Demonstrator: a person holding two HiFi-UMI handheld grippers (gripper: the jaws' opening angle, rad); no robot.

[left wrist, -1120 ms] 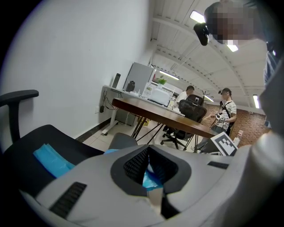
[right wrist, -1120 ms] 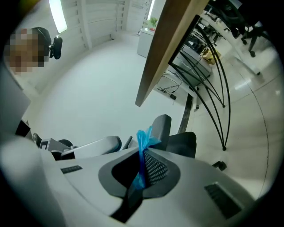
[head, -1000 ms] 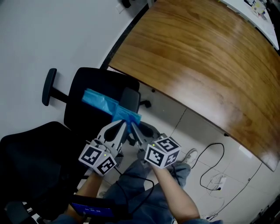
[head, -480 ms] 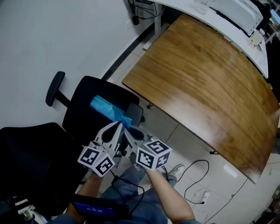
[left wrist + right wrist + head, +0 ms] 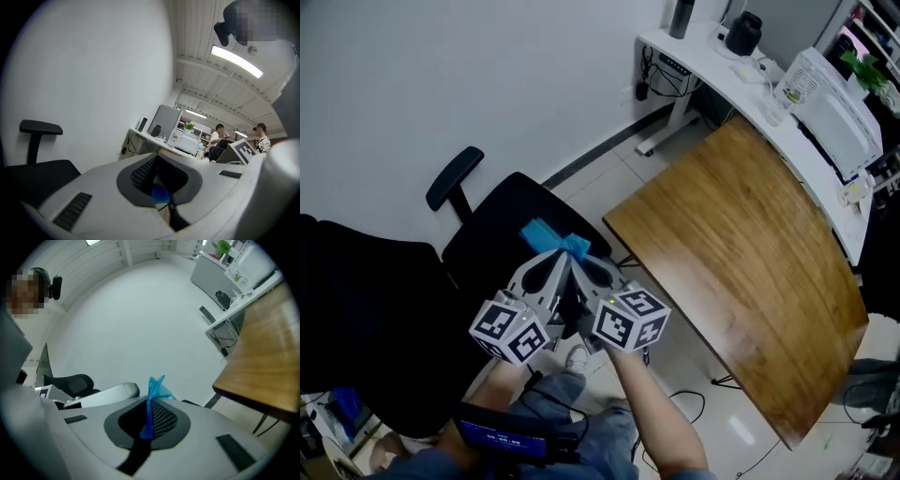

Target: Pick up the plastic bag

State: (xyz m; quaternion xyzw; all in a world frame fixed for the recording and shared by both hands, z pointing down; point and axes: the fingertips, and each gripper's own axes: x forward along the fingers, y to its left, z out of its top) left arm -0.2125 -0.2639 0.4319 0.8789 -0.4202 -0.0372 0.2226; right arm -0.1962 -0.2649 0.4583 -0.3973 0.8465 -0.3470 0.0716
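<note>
The blue plastic bag (image 5: 551, 238) hangs bunched between the tips of both grippers, above the black chair seat (image 5: 502, 230). In the head view my left gripper (image 5: 549, 263) and right gripper (image 5: 581, 264) are pressed side by side, tips together. The right gripper view shows my right gripper (image 5: 146, 428) shut on a thin fold of the bag (image 5: 153, 391), which sticks up past the jaws. In the left gripper view my left gripper (image 5: 165, 200) is shut, with a small piece of the blue bag (image 5: 161, 193) caught in the hollow between the jaws.
A wooden table (image 5: 741, 272) lies to the right. Behind it a white desk (image 5: 787, 103) carries office gear. The chair's armrest (image 5: 455, 176) juts up at left, beside a second black chair (image 5: 366, 309). A cable (image 5: 686, 403) lies on the tiled floor. People sit far off (image 5: 219, 136).
The bag, earlier stretched out over the chair seat, is now gathered at the gripper tips and raised off it. Both grippers have drawn closer together, and the head view has swung toward the desk.
</note>
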